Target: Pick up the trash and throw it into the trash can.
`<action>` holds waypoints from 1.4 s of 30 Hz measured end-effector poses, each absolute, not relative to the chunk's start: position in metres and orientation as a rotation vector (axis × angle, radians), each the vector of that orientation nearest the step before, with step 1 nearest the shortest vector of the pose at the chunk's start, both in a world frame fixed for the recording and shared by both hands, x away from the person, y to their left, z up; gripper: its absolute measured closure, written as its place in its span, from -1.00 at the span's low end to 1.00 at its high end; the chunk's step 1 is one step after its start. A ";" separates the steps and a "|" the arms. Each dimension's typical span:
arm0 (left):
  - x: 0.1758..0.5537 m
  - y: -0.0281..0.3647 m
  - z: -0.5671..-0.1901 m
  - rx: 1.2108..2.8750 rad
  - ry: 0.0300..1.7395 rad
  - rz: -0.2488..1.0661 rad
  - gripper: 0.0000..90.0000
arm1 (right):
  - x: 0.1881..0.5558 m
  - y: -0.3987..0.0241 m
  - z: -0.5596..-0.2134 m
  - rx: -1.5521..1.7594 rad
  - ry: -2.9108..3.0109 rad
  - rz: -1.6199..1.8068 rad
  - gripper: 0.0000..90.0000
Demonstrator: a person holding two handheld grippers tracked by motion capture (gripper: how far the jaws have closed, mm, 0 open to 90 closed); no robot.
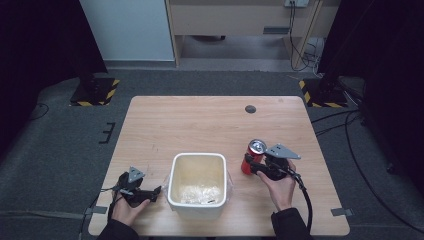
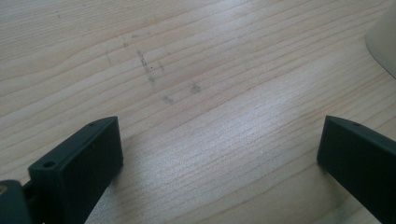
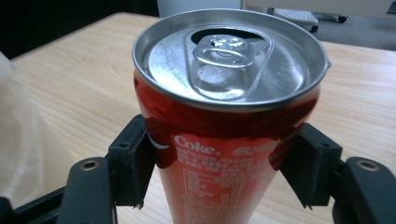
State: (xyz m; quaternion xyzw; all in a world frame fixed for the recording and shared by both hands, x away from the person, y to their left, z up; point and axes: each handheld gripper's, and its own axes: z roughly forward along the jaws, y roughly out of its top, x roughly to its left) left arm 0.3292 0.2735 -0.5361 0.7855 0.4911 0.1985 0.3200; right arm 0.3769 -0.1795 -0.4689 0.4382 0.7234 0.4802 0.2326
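Two grippers were at work on a wooden table (image 1: 200, 120). The right gripper (image 1: 256, 167) sat on the right side, near the person's edge of the table. Its black jaws pinched a red can (image 1: 253, 156) from both sides. In the right gripper view, the red can (image 3: 224, 121) stood upright between the jaws, and each jaw pressed on the can's side below its top rim. The can had a shiny silver top with a pull tab (image 3: 224, 53), and the hole by the tab was open. White letters on the red side said "Coke". The person's right hand (image 1: 282, 187) held that gripper from behind, and a black cable (image 1: 305, 200) trailed back from it.

The left gripper (image 1: 155, 192) lay low on the left side of the table, held by the left hand (image 1: 125, 210). Its jaws were spread wide apart with nothing between them. In the left gripper view, bare wood with some small dark marks (image 2: 154, 79) lay between the two jaws.

A white tub (image 1: 198, 186) stood between the two grippers, near the person. The left gripper was just beside its left wall. Something pale and crumpled (image 1: 200, 194) lay in the bottom of the tub. The red can stood just to the right of the tub. A small dark round spot (image 1: 250, 109) was on the far part of the table.
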 end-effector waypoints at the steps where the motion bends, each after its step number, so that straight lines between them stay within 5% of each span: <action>1: 0.329 0.274 -0.536 2.066 1.290 0.522 -1.00 | 0.376 -0.181 -0.466 1.208 1.980 1.338 -0.26; 25: 0.329 0.274 -0.536 2.066 1.290 0.522 -1.00 | 0.343 -0.210 -0.386 1.082 1.753 1.698 -0.25; 42: 0.329 0.274 -0.536 2.067 1.290 0.521 -1.00 | 0.312 -0.168 -0.358 0.857 1.812 1.886 -0.25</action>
